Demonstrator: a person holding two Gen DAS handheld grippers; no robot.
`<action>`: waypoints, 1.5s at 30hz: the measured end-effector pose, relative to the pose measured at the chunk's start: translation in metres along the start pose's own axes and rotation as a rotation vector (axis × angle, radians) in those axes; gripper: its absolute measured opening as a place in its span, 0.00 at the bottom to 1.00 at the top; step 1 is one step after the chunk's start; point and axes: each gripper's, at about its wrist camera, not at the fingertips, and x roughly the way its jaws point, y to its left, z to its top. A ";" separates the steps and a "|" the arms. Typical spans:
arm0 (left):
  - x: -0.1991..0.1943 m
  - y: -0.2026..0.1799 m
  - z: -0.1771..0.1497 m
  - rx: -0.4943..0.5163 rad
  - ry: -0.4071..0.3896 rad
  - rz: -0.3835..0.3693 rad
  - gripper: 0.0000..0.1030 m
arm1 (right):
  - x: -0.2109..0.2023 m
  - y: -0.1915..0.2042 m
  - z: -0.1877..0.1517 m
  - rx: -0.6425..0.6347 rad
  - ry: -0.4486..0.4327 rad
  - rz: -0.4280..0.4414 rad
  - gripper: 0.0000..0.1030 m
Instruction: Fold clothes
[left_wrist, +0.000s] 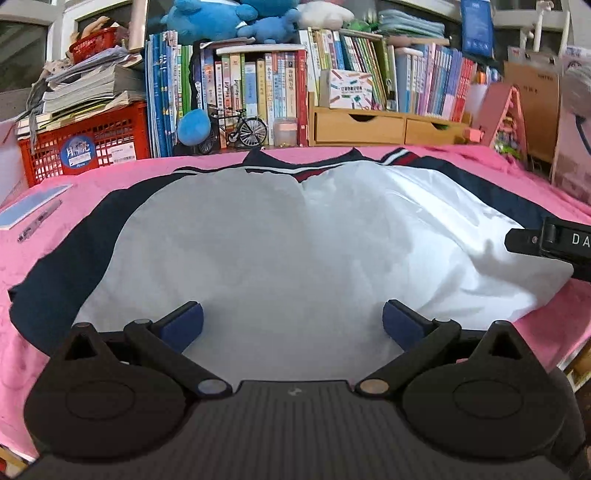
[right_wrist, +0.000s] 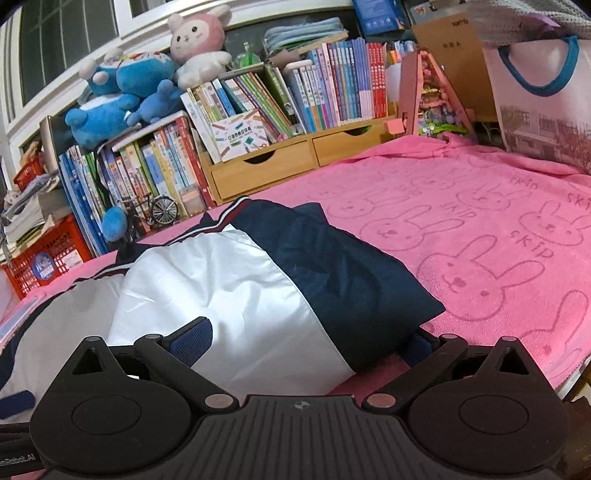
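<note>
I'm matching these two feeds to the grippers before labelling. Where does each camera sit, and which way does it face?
Left wrist: sits behind the open left gripper, low over the near edge of the jacket, facing the bookshelf; the right gripper pokes in at the right edge.
Right wrist: sits behind the open right gripper, at the jacket's right sleeve, facing across the pink towel toward the shelf.
Shared: jacket, towel, bookshelf, model bicycle, red crate.

A pink towel (right_wrist: 491, 236) printed with rabbits and the word "skip" covers the supporting surface. Directly on it lie a white-and-navy jacket (left_wrist: 280, 236), spread flat, and, near the left edge, a blue notebook (left_wrist: 31, 205) beside a pen (left_wrist: 38, 221).
</note>
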 end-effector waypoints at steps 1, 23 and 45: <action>-0.001 -0.001 -0.001 0.002 -0.008 0.003 1.00 | 0.002 0.000 0.001 0.001 -0.001 0.004 1.00; -0.024 0.063 -0.004 -0.144 -0.031 0.175 1.00 | 0.019 -0.037 0.025 0.446 0.040 0.197 0.20; -0.082 0.171 -0.018 -0.416 -0.084 0.390 1.00 | -0.036 0.260 -0.005 -0.788 -0.411 0.246 0.14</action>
